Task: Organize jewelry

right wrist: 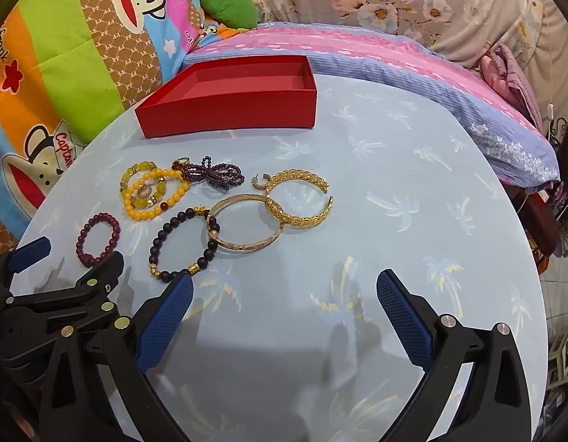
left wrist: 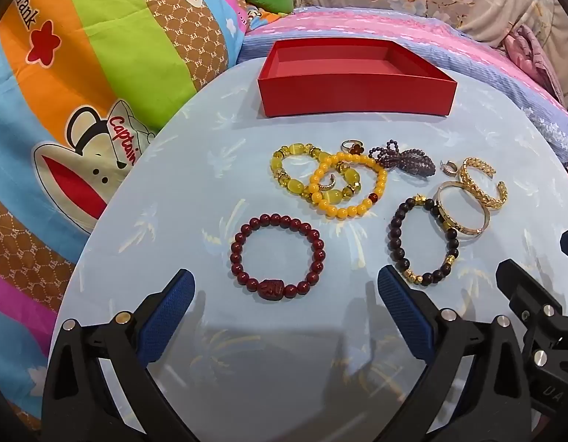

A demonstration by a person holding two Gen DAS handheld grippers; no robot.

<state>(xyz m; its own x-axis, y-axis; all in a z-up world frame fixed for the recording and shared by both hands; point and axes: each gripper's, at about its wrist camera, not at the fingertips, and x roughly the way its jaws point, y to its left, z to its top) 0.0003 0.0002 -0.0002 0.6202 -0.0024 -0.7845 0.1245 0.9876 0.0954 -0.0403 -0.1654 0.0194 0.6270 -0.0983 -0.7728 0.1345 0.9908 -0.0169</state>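
Left wrist: left gripper tilted down, spread (empty) above red bracelet.

Bright, even indoor light; soft shadows; sharp focus; fisheye-bent, dark-vignetted edges.

red box: open, empty, far side | bracelets, bangles, rings: clustered loose on table

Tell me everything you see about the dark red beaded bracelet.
The dark red beaded bracelet is a closed ring of round, glossy beads with one larger carved block bead on the side nearest the left wrist camera. It lies flat on the pale blue palm-print tablecloth, apart from the other jewelry; nothing else touches it.
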